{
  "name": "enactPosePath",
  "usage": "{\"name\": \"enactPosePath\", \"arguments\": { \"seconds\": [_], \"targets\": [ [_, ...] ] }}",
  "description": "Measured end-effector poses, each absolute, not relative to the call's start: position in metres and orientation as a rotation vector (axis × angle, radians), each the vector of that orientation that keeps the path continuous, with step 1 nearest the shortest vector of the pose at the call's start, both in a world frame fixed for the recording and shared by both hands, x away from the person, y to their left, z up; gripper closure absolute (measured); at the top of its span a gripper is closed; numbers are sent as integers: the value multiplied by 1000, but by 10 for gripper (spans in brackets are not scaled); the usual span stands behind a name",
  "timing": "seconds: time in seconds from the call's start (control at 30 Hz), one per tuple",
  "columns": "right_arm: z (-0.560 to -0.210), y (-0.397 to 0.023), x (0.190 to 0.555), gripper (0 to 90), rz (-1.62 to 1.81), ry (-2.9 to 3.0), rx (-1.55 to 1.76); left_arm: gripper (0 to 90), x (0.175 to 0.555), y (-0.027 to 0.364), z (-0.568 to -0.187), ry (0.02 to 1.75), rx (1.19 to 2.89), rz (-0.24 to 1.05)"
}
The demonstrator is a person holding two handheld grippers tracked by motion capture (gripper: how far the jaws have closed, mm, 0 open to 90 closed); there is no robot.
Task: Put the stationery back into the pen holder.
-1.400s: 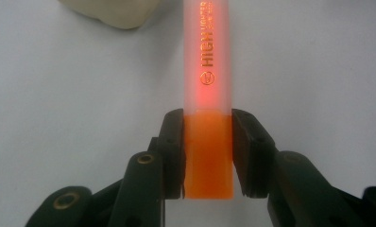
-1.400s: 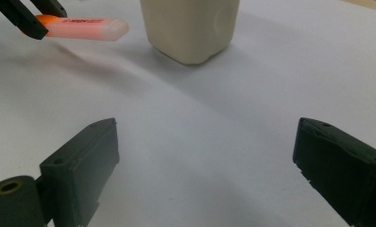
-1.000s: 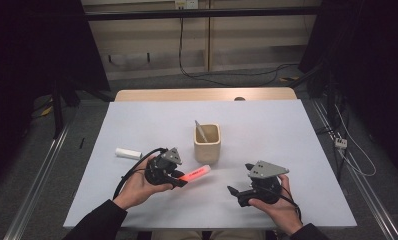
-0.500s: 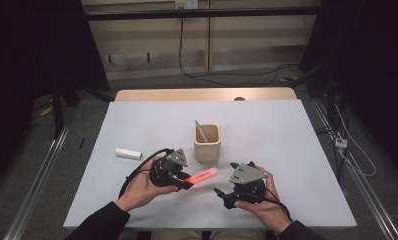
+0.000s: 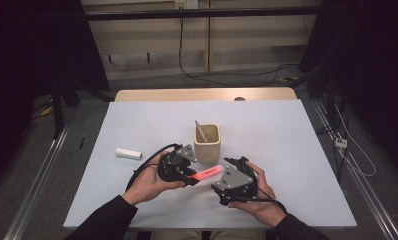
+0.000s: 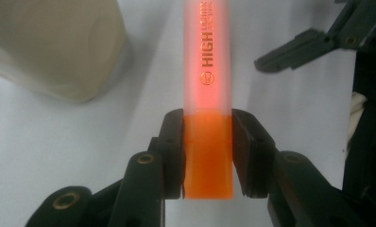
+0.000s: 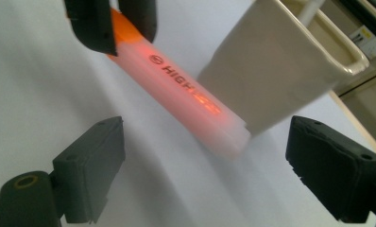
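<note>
I have the left gripper (image 5: 187, 176) clamped on the orange end of a translucent orange highlighter pen (image 5: 207, 174). In the left gripper view its two black pads press against both sides of the solid orange section (image 6: 209, 156), and the frosted barrel with the printed lettering runs straight away from me. The pen is off the white table (image 5: 297, 150), as far as I can judge from the high view, lying roughly level and pointing toward my other hand, just in front of the cream square ceramic pen holder (image 5: 207, 143).

My right gripper (image 5: 226, 172) faces the free end of the pen with its jaws wide apart. They have just been closing a little, and nothing is pressed between them. In the right gripper view the pale cap end of the highlighter (image 7: 226, 132) lies ahead, between the lines of the two pads but clear of both, and the left gripper's jaws grip the far orange end at the top of that view. The holder (image 7: 280, 66) stands right behind the pen there, and I cannot tell whether the two touch.

A thin white stick (image 5: 201, 131) leans inside the holder. A short white cylinder (image 5: 128, 153) lies on the table well off to the left of my left hand (image 5: 149, 182). My right hand (image 5: 259, 197) wraps the right gripper's body from below.
</note>
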State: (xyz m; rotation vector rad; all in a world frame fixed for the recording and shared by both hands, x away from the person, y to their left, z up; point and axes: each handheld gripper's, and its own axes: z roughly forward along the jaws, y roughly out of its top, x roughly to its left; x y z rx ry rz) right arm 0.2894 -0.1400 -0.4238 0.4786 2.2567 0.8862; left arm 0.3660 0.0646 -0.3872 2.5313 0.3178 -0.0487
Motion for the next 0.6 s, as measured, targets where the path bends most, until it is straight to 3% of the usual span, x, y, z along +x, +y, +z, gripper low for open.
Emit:
{"name": "enactPosePath", "arguments": {
  "seconds": [0.17,0.6],
  "targets": [
    [-425,-131,285,148,778,2217,365,670,369,56,-386,312,2534,-69],
    [-441,-123,282,377,534,2136,123,670,379,49,-390,329,2579,-110]
  ]
}}
